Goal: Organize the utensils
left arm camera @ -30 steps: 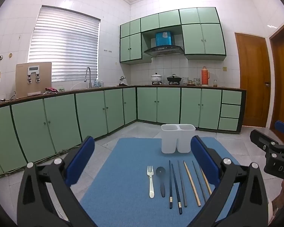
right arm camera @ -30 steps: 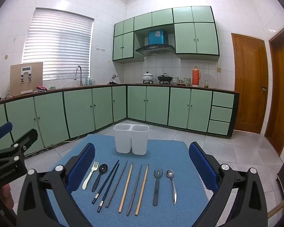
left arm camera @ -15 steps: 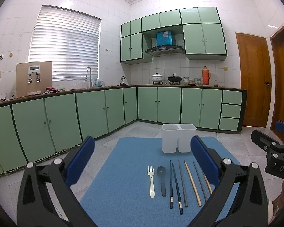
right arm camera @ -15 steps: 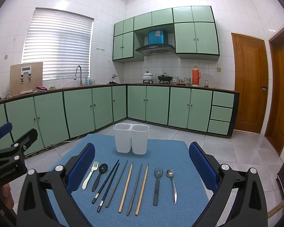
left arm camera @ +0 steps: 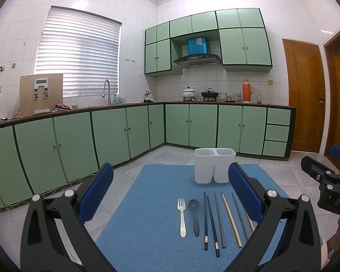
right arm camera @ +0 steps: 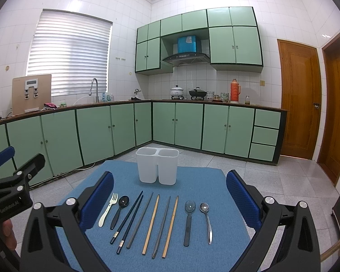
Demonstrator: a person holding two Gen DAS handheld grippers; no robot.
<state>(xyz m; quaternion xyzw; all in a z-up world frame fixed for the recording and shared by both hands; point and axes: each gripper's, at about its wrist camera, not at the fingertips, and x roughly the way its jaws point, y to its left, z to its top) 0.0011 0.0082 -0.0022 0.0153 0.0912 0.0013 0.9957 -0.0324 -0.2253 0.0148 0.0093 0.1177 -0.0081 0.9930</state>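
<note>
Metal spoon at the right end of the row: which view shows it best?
The right wrist view: the metal spoon lies in full sight, bowl to handle tip, beside the dark spoon. In the left wrist view the left hand-held gripper has a finger covering that end of the row.

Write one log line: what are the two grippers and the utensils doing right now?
left gripper: open, empty | right gripper: open, empty | utensils: on blue mat | white holder: empty

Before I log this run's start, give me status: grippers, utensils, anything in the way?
Left gripper open, empty. Right gripper open, empty. Utensils all in a row on blue mat; white holder looks empty. Path clear.
</note>
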